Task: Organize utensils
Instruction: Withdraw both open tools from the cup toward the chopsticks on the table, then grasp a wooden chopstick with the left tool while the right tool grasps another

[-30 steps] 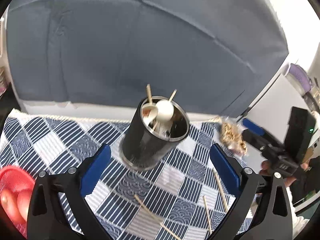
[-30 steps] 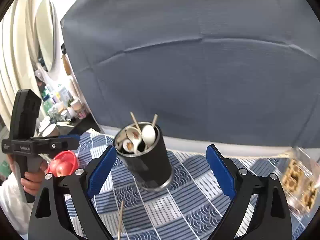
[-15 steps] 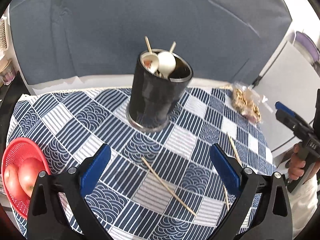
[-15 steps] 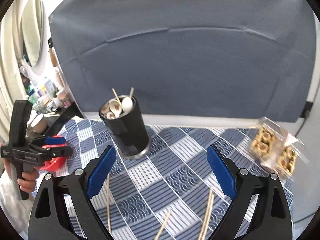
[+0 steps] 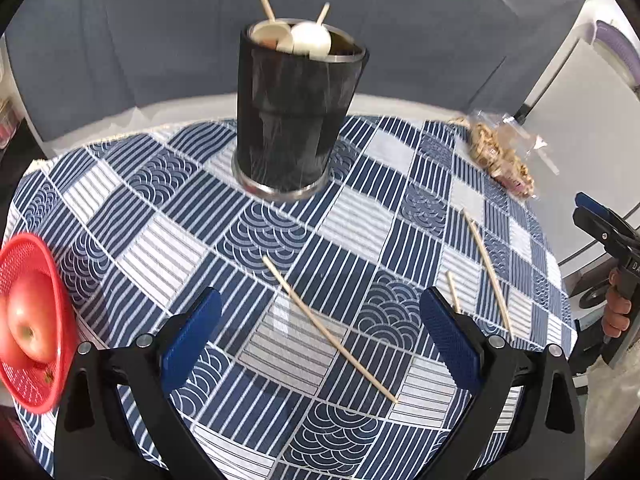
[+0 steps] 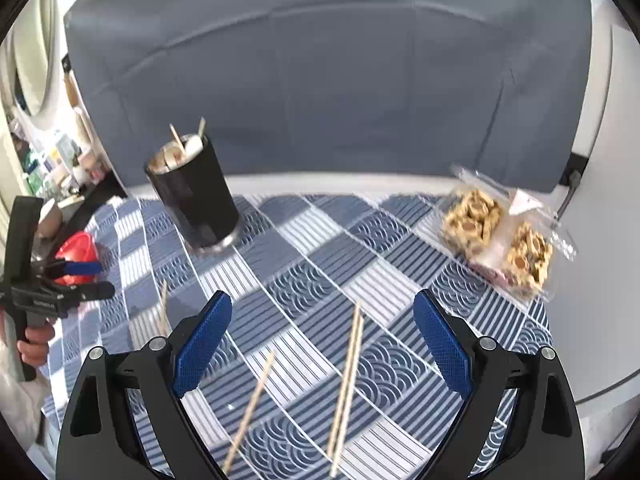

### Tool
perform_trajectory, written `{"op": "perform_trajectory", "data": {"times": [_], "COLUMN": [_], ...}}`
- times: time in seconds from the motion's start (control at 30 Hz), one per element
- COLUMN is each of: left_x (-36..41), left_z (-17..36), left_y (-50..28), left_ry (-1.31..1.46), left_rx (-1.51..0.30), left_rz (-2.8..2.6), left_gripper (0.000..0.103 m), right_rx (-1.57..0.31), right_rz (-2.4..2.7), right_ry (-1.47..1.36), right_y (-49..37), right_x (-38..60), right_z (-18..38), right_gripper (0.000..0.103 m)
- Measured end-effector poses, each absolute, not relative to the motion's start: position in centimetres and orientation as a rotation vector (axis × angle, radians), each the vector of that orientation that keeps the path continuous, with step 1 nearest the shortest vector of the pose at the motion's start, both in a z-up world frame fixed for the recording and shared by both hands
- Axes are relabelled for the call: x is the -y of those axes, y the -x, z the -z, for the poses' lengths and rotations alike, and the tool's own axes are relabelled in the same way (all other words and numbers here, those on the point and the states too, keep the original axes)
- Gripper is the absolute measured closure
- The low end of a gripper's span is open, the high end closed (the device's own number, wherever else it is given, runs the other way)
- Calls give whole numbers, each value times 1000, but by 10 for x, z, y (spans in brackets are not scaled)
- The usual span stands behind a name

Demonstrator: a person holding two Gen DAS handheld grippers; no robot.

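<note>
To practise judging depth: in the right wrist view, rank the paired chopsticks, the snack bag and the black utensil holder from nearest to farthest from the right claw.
1. Paired chopsticks, on the cloth between the open right claw fingers.
2. Snack bag, ahead to the right, near the table edge.
3. Black utensil holder, far left, at the back.

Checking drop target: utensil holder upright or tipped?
Upright: the black utensil holder stands on its metal base on the tablecloth, spoons sticking out.

I see a desk (image 5: 160, 216) under a blue checked cloth (image 5: 352, 224). On it stand a black holder (image 5: 294, 120), loose chopsticks (image 5: 328, 332), a red basket (image 5: 24, 320) and a snack bag (image 6: 500, 232).
</note>
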State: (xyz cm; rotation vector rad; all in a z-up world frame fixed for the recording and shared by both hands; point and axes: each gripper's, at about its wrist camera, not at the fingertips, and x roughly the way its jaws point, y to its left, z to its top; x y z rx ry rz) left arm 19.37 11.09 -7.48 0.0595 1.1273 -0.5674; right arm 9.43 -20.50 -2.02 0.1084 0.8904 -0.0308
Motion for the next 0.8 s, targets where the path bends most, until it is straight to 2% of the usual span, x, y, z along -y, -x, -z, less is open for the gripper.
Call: {"op": "perform_trajectory", "data": {"times": [0.6, 0.8], "left_x": [-91, -90], "left_z": [138, 156], "left_y": [-174, -174], "left_ry": [-77, -69], "left_rx": [-1273, -1317], "left_rz": [387, 325], "left_gripper": [6, 6], "right_rx": [-1175, -1250], "right_rz": [1, -2], "right_ry": [-99, -96], "right_y": [-106, -115], "right_x": [245, 252], "right_z": [127, 157], "right_gripper": [17, 21]}}
